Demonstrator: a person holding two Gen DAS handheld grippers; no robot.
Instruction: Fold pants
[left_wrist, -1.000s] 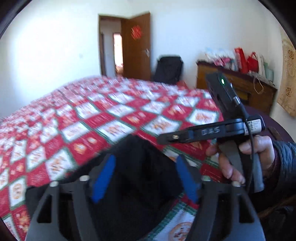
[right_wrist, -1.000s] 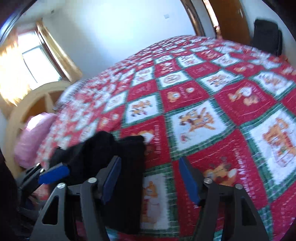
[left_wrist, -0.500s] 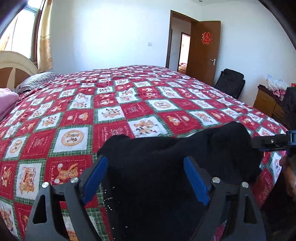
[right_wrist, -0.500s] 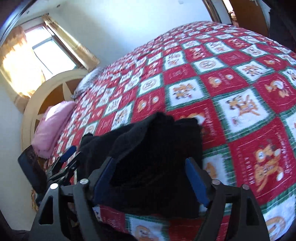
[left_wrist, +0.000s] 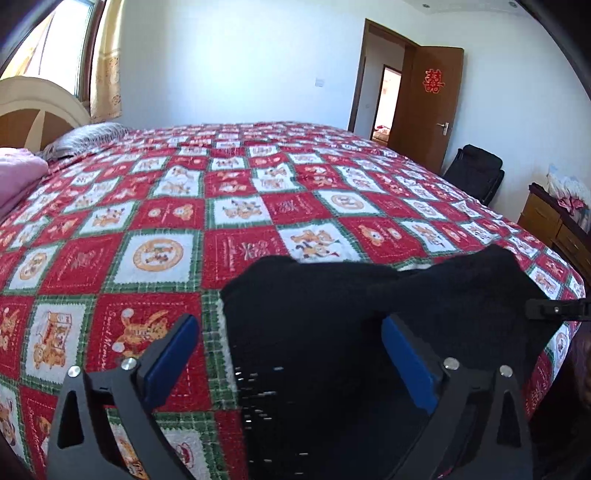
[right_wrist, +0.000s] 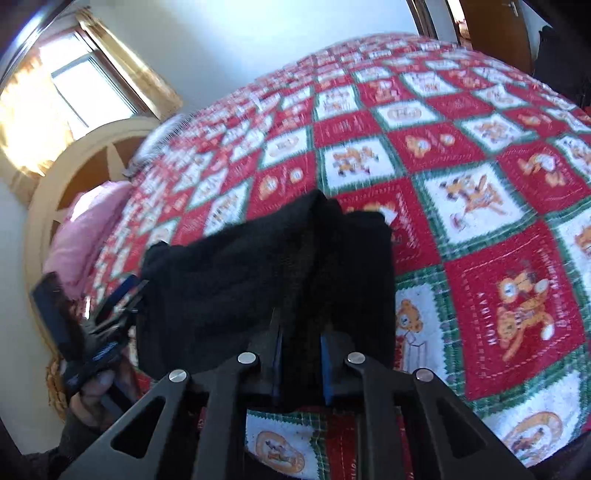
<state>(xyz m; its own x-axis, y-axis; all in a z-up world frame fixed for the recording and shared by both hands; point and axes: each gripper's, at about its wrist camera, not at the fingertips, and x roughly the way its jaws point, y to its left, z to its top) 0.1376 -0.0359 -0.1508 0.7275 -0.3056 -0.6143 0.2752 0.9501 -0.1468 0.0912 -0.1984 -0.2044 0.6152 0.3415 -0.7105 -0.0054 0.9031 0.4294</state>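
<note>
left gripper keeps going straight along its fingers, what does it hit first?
Most likely the black pants. The left gripper has its jaws opening wide, and the cloth lies between the fingers without the pads pressing it. Beyond the pants is the red quilt. Depth is unclear, so contact may be close.

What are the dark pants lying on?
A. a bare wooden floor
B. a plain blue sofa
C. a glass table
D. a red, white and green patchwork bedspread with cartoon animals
D: the black fabric pants rest on the red, white and green patchwork bedspread that covers the bed.
</note>
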